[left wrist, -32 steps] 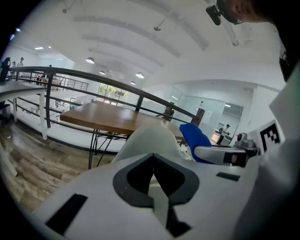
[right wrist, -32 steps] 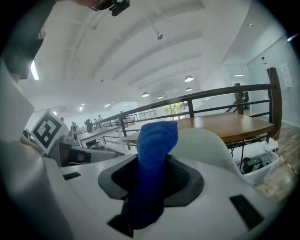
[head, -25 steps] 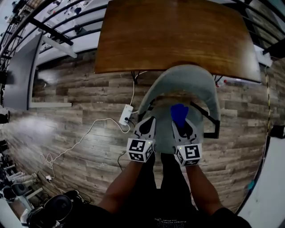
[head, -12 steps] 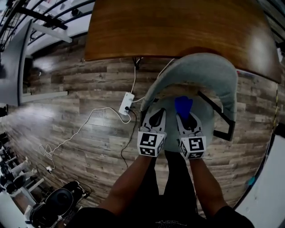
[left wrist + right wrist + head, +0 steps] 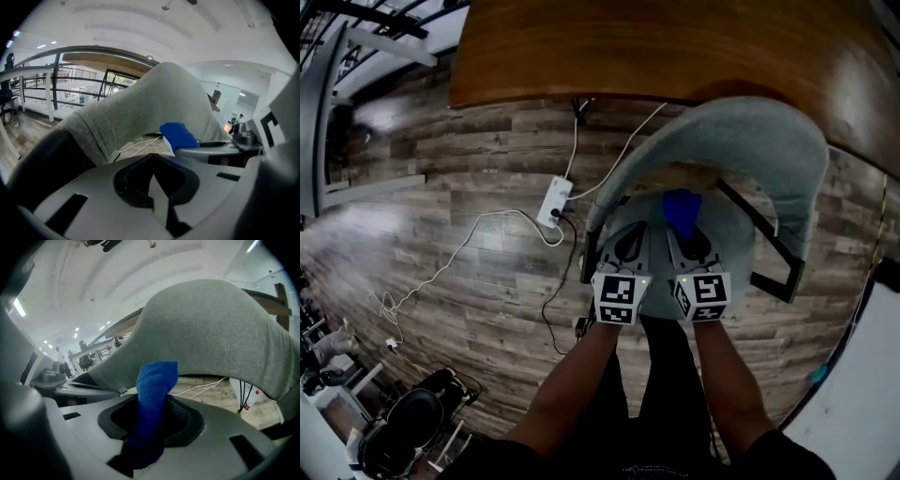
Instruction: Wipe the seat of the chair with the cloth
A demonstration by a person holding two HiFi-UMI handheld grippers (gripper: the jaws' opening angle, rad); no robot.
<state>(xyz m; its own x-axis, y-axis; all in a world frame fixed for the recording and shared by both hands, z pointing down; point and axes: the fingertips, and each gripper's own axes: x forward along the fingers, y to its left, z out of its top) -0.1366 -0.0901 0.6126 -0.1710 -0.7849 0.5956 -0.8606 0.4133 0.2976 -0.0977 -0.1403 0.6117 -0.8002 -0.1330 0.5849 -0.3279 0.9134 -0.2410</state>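
Observation:
A grey upholstered chair [image 5: 741, 141] with a curved back stands by a wooden table. My right gripper [image 5: 689, 246] is shut on a blue cloth [image 5: 681, 212] that sticks out past its tips over the seat [image 5: 727, 246]. The cloth [image 5: 153, 394] stands upright between the jaws in the right gripper view, with the chair back [image 5: 220, 333] close behind. My left gripper [image 5: 628, 248] hovers beside it at the seat's left edge, jaws shut on nothing. In the left gripper view the cloth [image 5: 177, 136] and chair back [image 5: 140, 110] show ahead.
The wooden table [image 5: 656, 47] lies just beyond the chair. A white power strip [image 5: 551, 203] with trailing cables [image 5: 469, 248] lies on the plank floor to the left. Black chair armrest frames [image 5: 773, 253] flank the seat. Equipment [image 5: 403, 427] sits at the lower left.
The view has shifted closer over the chair. Both grippers have moved slightly forward over the seat, the right one still holding the cloth.

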